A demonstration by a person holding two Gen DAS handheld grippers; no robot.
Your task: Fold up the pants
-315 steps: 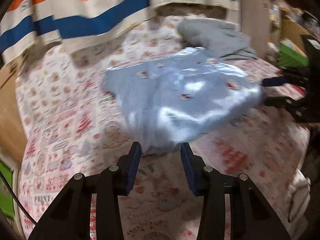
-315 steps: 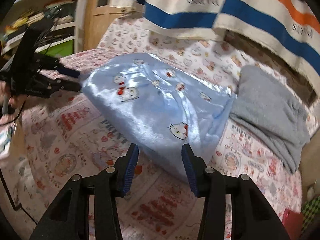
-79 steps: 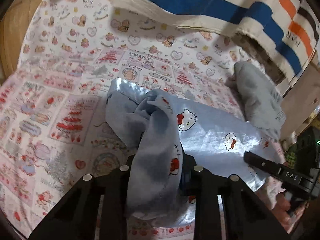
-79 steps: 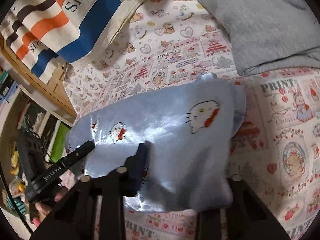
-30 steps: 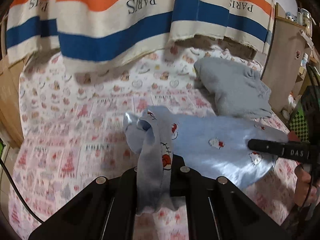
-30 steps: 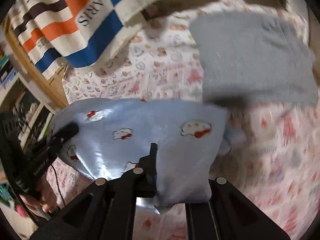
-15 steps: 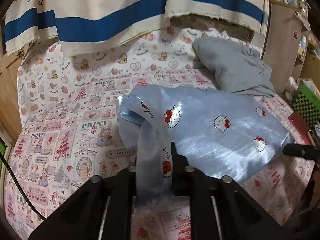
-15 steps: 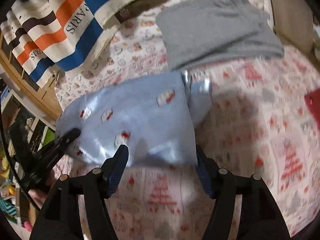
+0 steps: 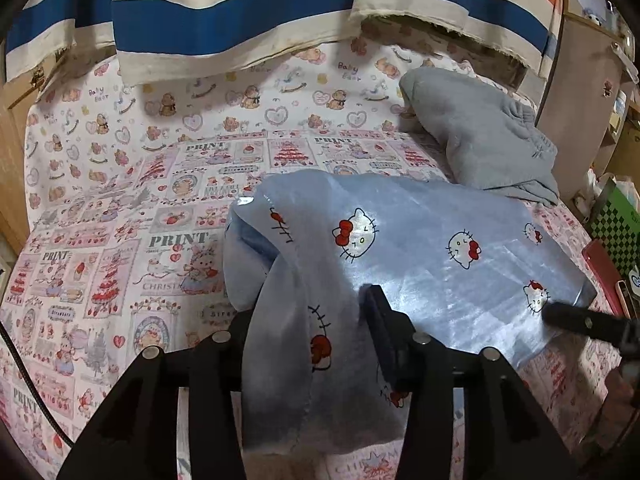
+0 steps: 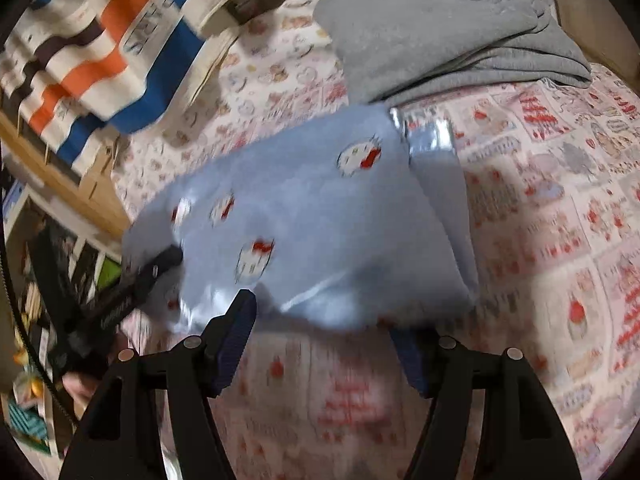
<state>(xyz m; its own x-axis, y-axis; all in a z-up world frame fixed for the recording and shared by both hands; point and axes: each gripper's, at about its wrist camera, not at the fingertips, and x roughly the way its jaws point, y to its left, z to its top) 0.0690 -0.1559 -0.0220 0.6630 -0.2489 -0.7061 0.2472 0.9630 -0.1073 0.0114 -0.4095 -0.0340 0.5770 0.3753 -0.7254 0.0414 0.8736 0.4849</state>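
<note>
Left wrist view: bed sheet fills the frame, grey sweater far right. Pants, light blue with cat prints, now lie spread on the near right of the bed; a second ago both corners were pinched and carried. Fold appears laid down, so this pass looks done, pending smoothing. Left gripper: jaws opening, a hanging strip of pants between them and draped over the left finger, no longer clamped. Right gripper, right wrist view (blurred): jaws already wide, near edge of pants just beyond the fingertips, nothing held.
</note>
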